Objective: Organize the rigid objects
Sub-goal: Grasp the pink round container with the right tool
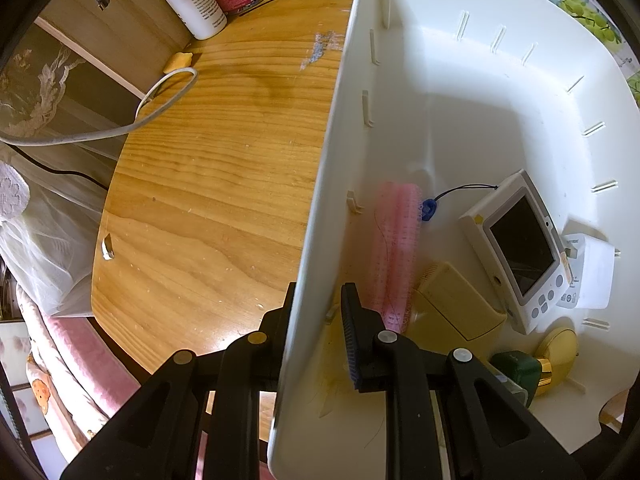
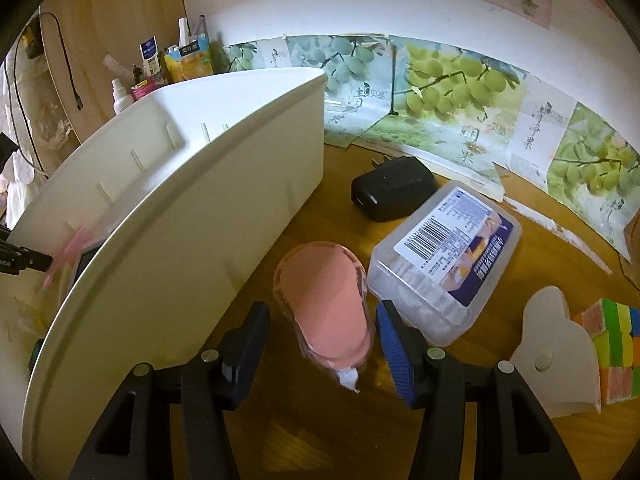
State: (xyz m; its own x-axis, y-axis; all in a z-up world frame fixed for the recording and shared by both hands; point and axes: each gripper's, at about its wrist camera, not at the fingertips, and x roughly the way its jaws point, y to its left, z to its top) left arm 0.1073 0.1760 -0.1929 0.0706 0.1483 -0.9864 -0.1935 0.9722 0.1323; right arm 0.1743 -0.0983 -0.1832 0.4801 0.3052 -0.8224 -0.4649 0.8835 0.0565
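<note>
Hand-held gripper (image 1: 318,320) clamps white bin (image 1: 460,92) wall over wooden tabletop (image 1: 208,184).

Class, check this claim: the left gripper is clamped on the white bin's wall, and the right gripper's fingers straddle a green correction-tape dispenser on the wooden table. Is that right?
Not quite. The correction-tape dispenser is pink, not green, as the right wrist view shows. The rest holds: the left gripper clamps the white bin wall, and the right gripper straddles the dispenser on the wooden table.

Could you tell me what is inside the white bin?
White bin: pink hair roller, screen device, white adapter, yellow case, green-gold bottle. Beneath them is hidden.
</note>
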